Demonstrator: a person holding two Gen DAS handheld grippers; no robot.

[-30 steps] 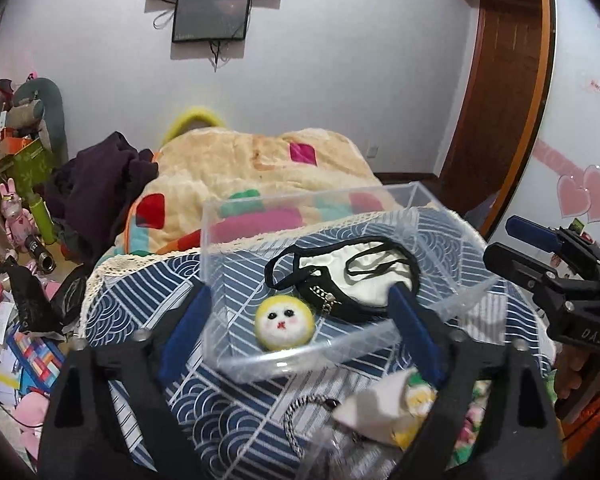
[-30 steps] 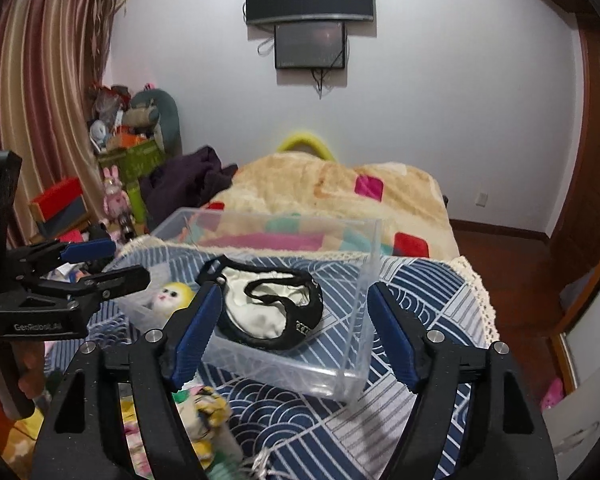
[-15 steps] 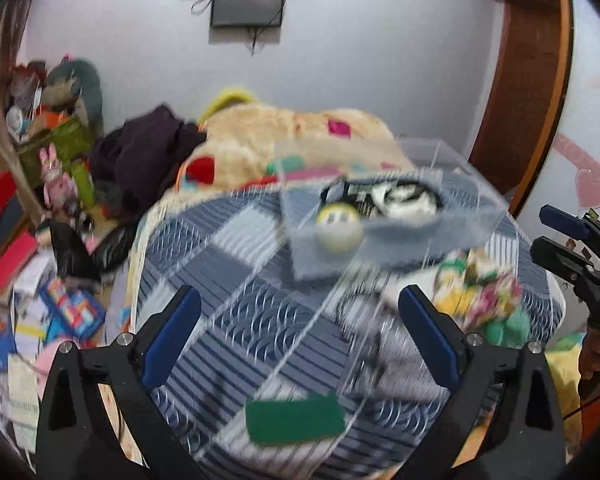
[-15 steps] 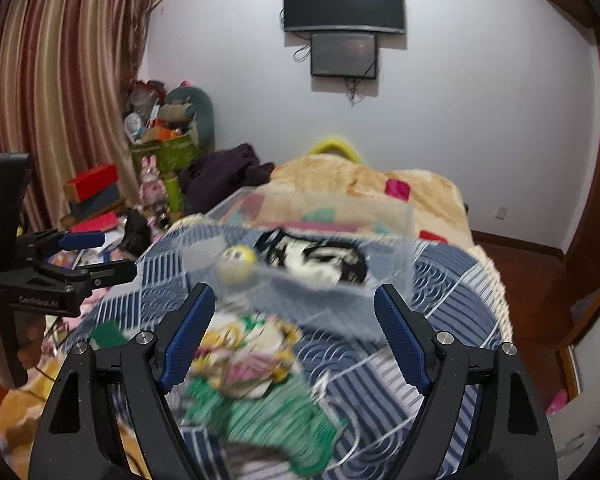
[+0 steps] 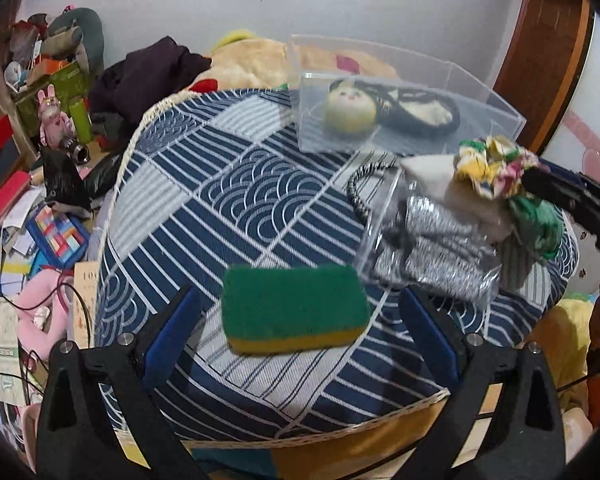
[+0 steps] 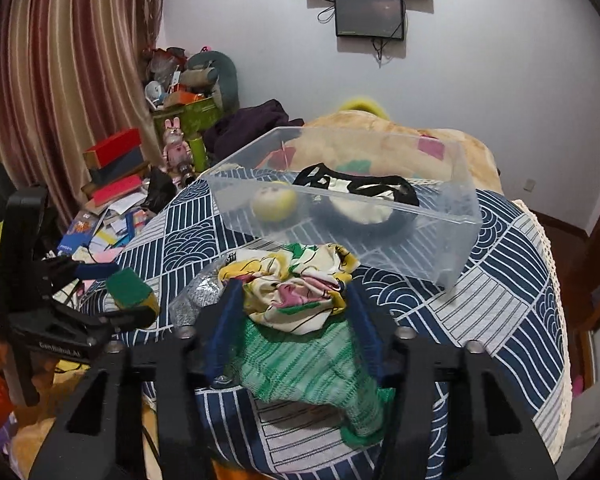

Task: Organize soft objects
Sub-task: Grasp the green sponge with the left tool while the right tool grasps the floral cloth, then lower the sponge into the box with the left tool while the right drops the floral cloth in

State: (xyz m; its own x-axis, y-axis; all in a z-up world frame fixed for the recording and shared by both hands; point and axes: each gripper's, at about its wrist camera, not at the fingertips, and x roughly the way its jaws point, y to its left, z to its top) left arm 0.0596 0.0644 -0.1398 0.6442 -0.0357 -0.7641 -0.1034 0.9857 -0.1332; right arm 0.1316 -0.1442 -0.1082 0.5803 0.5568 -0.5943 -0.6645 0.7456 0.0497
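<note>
Open patterned cloth [image 5: 236,200] ahead of my left gripper [image 5: 296,332] past the green sponge [image 5: 294,306], clear box [image 5: 400,104] walling the far side, my right gripper [image 6: 294,308] hemmed in — floral scrunchie [image 6: 296,284] between its fingers, green knit [image 6: 320,368] beneath, silver pouch [image 5: 432,248] heaped alongside.

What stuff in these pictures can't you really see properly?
- Right tongs, right wrist view: the floral cloth fills the gap, hiding whether they pinch it.
- Green knit cloth, right wrist view: its near end hangs over the table edge.
- Silver fabric, left wrist view: blurred behind a clear plastic sheet.
- Black-strapped item in the clear box: partly hidden behind the yellow plush ball.
</note>
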